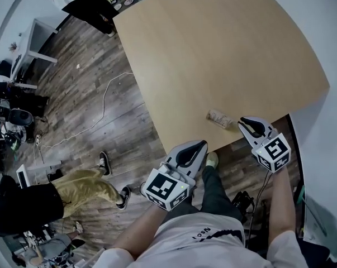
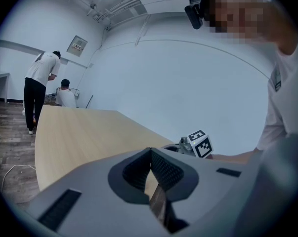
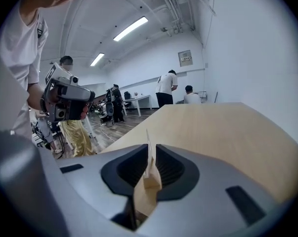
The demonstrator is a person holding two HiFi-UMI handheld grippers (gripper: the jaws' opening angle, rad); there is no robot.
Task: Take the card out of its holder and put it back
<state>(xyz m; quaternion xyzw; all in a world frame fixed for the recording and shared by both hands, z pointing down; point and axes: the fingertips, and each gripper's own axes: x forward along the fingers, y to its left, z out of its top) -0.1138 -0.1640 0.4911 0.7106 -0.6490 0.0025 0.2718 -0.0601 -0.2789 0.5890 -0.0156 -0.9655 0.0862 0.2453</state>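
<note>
A small patterned card holder lies flat on the light wooden table, close to its front edge. My right gripper hovers just right of the holder, at the table's edge. It is shut on a thin pale card, seen edge-on and sticking up a little past the pads. My left gripper hangs off the table in front of the edge, left of the holder. Its pads meet with nothing between them.
The table's front edge runs right under both grippers. A person in tan trousers sits at the left on the wood floor, near a white cable. Two people stand beyond the table's far end.
</note>
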